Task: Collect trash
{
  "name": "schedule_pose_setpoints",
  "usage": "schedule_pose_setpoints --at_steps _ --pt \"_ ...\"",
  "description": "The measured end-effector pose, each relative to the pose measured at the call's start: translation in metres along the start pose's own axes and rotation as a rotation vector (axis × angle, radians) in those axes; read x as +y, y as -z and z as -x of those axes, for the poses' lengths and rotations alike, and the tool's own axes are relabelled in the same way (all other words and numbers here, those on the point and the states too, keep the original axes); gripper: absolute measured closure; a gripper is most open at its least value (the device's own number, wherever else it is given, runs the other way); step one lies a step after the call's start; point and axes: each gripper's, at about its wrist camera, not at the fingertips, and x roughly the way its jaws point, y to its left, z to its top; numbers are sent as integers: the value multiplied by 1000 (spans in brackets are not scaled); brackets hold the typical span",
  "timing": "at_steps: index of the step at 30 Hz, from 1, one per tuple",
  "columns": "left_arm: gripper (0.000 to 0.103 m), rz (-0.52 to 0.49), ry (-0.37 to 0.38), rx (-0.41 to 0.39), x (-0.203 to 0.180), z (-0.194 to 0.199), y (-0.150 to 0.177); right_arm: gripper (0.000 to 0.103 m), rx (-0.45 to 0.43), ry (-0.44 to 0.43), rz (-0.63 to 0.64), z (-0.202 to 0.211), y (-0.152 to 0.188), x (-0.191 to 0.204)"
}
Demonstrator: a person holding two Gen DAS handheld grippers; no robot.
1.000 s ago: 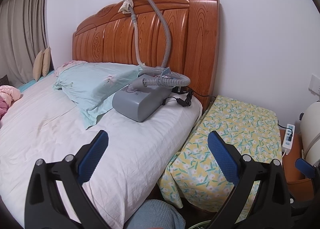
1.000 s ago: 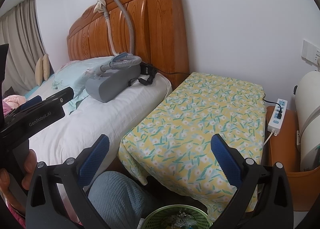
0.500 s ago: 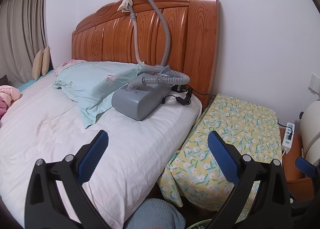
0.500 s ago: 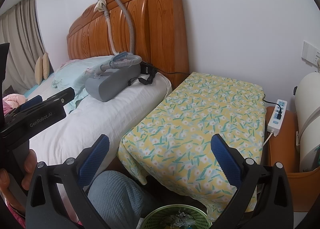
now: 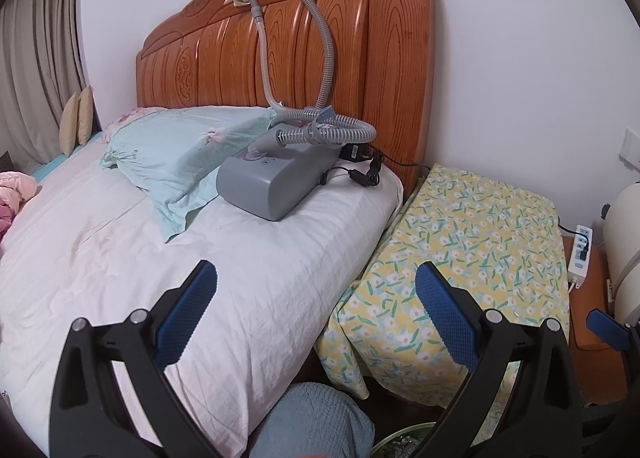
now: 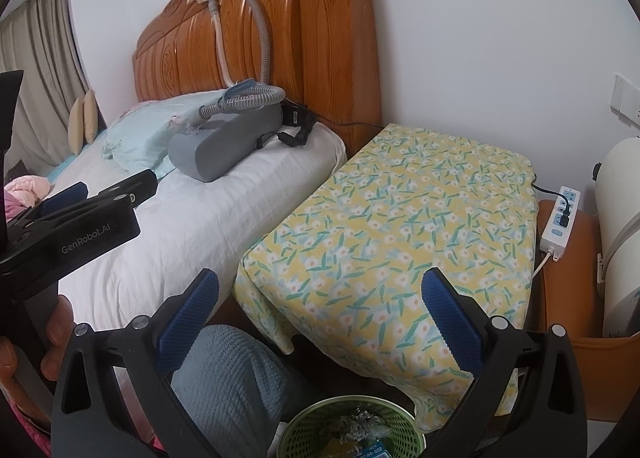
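Observation:
A green mesh trash basket (image 6: 320, 428) with crumpled trash in it stands on the floor at the bottom of the right wrist view; its rim (image 5: 400, 436) peeks in at the bottom of the left wrist view. My left gripper (image 5: 316, 286) is open and empty, held over the bed's edge. My right gripper (image 6: 320, 290) is open and empty, above the basket and facing the flowered table. The left gripper's body (image 6: 76, 226) shows at the left of the right wrist view.
A bedside table under a yellow flowered cloth (image 6: 404, 218) stands beside the white bed (image 5: 200, 258). A grey machine with a hose (image 5: 276, 182) and a pale green pillow (image 5: 176, 154) lie on the bed. A power strip (image 6: 558, 218) lies on an orange stool. My knee in blue cloth (image 6: 228, 378) is below.
Both grippers have shifted only slightly; the view has drifted a little. Both stay open and empty.

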Motion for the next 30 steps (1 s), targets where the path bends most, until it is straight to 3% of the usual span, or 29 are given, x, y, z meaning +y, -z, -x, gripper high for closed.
schedule_pose_setpoints --at_steps 30 --pt "8 10 -4 7 0 -2 0 2 7 0 -1 -2 -1 -2"
